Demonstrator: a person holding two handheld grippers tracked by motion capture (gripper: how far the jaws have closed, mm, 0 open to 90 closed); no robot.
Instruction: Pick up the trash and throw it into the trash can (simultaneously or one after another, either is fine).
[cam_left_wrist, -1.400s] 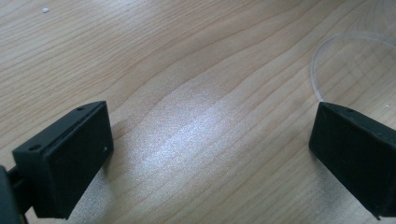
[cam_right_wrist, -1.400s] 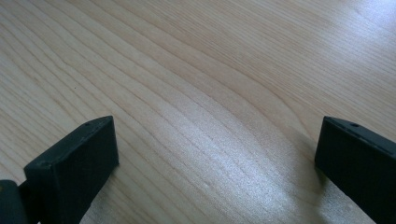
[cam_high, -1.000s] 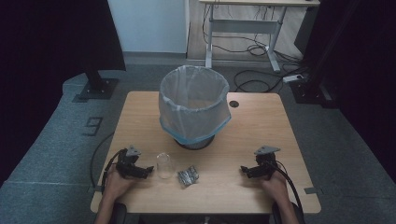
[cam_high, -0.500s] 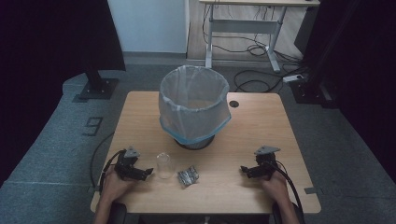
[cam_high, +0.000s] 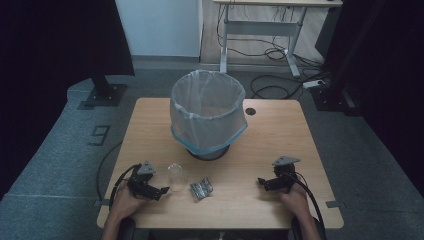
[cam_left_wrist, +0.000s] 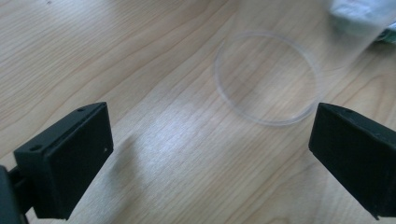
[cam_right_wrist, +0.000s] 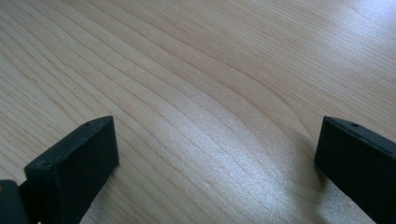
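A clear plastic cup (cam_high: 176, 175) stands upright on the wooden table (cam_high: 280, 135), just right of my left gripper (cam_high: 162, 191). In the left gripper view the cup's round base (cam_left_wrist: 267, 77) lies ahead of the wide-apart jaws, untouched. My left gripper (cam_left_wrist: 210, 154) is open. Right of the cup lies a crumpled silvery wrapper (cam_high: 200, 188); its corner (cam_left_wrist: 364, 18) shows behind the cup. My right gripper (cam_high: 261, 182) rests near the table's front right, and its jaws (cam_right_wrist: 215, 163) stand open over bare wood.
A bin lined with a translucent bag (cam_high: 208, 114) stands at the table's middle, behind the cup. A cable hole (cam_high: 250, 111) sits to its right. Another desk (cam_high: 260, 30) and floor cables lie beyond the table.
My left gripper has edged slightly toward the cup. The right gripper, cup and wrapper have stayed in place.
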